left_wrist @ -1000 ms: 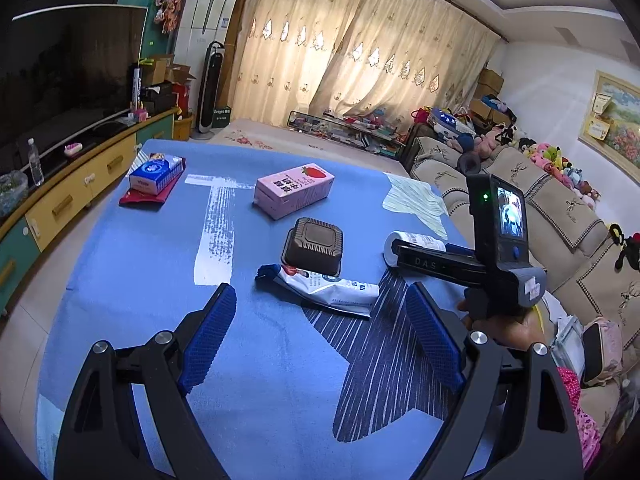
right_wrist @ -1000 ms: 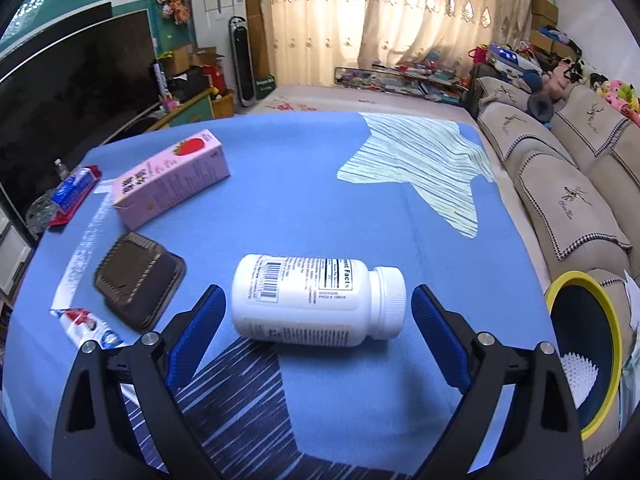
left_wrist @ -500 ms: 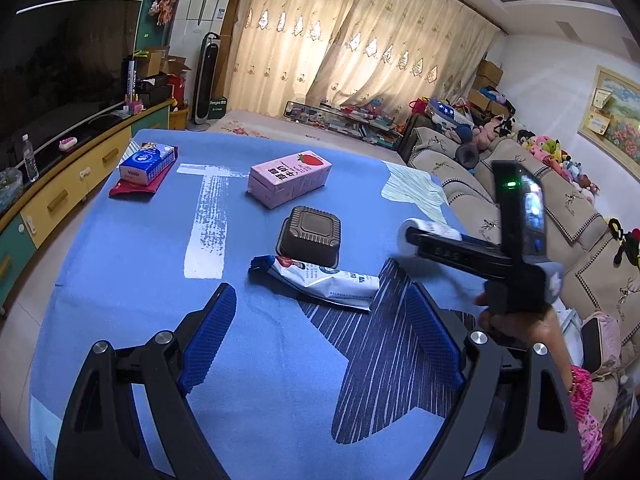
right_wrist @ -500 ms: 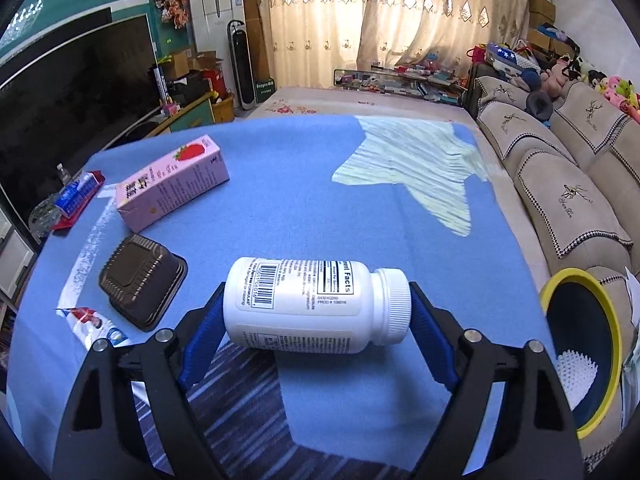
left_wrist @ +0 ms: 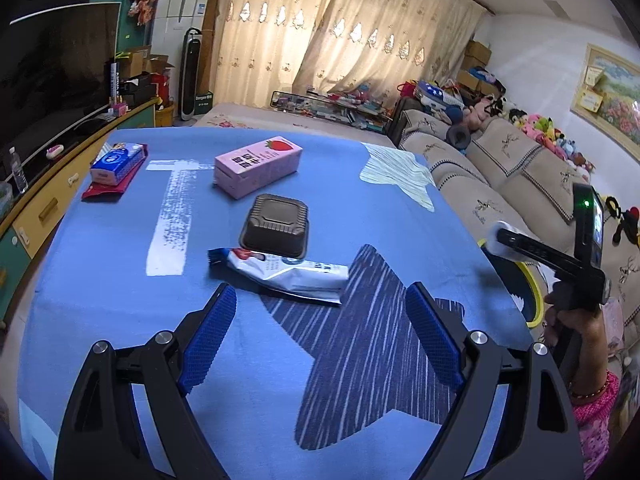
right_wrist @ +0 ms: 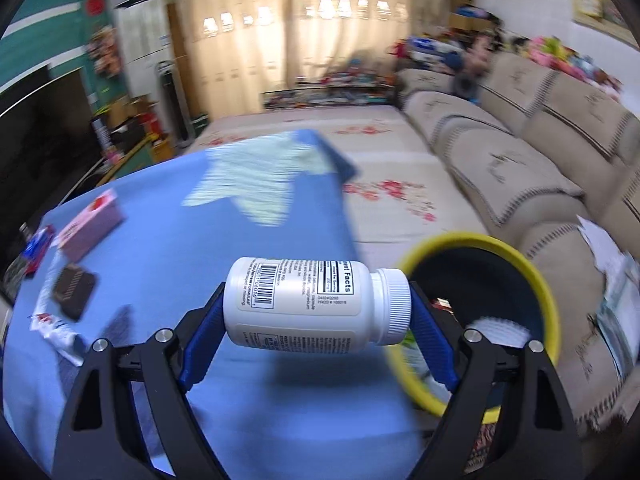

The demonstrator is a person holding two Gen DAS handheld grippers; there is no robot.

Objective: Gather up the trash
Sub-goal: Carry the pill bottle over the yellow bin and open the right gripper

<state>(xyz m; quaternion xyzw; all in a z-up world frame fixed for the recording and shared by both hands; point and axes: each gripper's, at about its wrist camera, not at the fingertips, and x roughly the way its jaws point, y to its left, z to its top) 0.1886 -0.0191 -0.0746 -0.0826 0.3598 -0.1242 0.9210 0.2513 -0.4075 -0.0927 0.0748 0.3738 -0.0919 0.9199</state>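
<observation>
White bottle [right_wrist: 308,300] clamped — right gripper [right_wrist: 316,344]

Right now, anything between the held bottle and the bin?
Nothing visible. The right tongs grip the white pill bottle by its ends, lifted off the blue tablecloth. The yellow-rimmed bin stands open just beyond the cap.

The white bottle [right_wrist: 316,300] lies sideways, capped, lifted off the table beside the yellow-rimmed bin [right_wrist: 536,280]. A crumpled wrapper [left_wrist: 288,272], upturned brown tray [left_wrist: 276,226] and pink carton [left_wrist: 258,166] lie on the blue cloth [left_wrist: 120,280].
</observation>
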